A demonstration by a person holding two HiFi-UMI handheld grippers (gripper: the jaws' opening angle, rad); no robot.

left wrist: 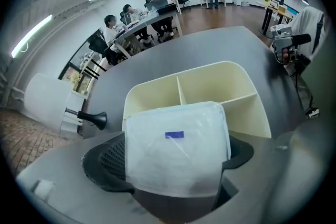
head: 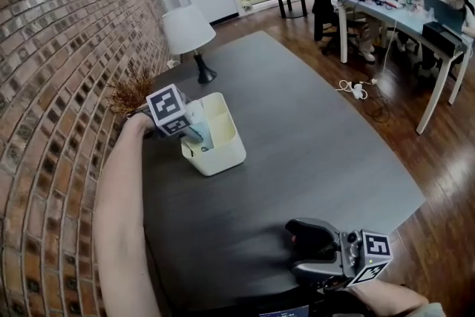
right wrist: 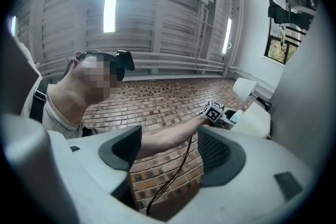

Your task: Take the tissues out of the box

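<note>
Dark grey counter (head: 297, 159) by brick wall (head: 59, 48): fingers (left wrist: 107, 160) of left gripper (head: 191, 131) are clamped on tissue pack (left wrist: 178, 155) at left side of cream box (head: 226, 152); fingers (right wrist: 220, 153) of right gripper (right wrist: 168, 149) are held apart, empty.

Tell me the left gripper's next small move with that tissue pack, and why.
Probably lift the left gripper straight up. The tissue pack sits between its pads, which seem to press on both sides, while its lower end looks to be down in the near compartment of the cream box.

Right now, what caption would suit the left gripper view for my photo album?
Left gripper clasping a white tissue pack at a cream divided box.
</note>
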